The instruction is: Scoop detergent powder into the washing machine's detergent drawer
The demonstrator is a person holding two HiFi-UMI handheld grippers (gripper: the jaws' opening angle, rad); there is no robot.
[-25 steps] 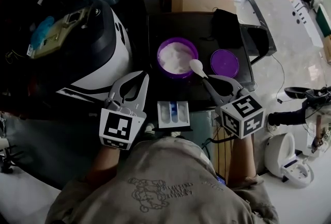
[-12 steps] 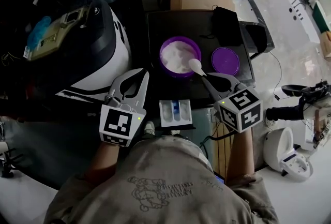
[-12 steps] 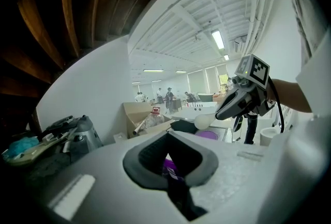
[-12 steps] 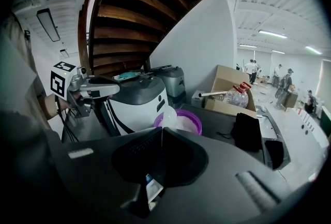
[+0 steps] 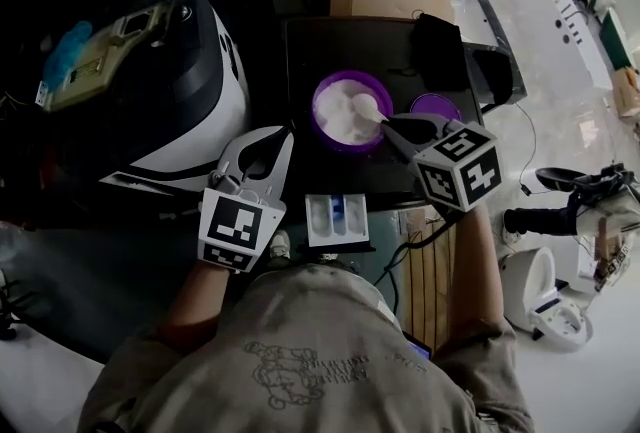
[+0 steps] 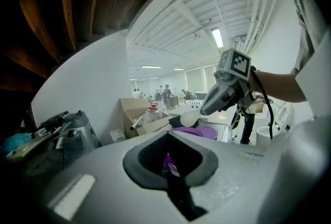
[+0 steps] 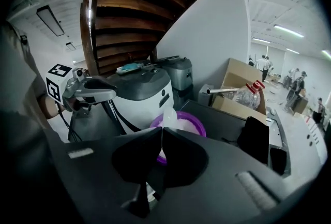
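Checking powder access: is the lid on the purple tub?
No, the purple tub stands open with white powder showing, and its lid lies beside it.

The left tongs [image 5: 281,135] sit lower left of centre in the head view. They point up the frame and a little right, their 2 jaws closed tip to tip with nothing between them. The bare left forearm [image 5: 195,306] runs down toward the lower left. The right tongs [image 5: 392,125], right of centre, point up-left and are clamped on the handle of a white spoon [image 5: 366,108]. Their marker cube [image 5: 458,168] is tilted. The right forearm [image 5: 478,266] extends straight down the frame behind it.
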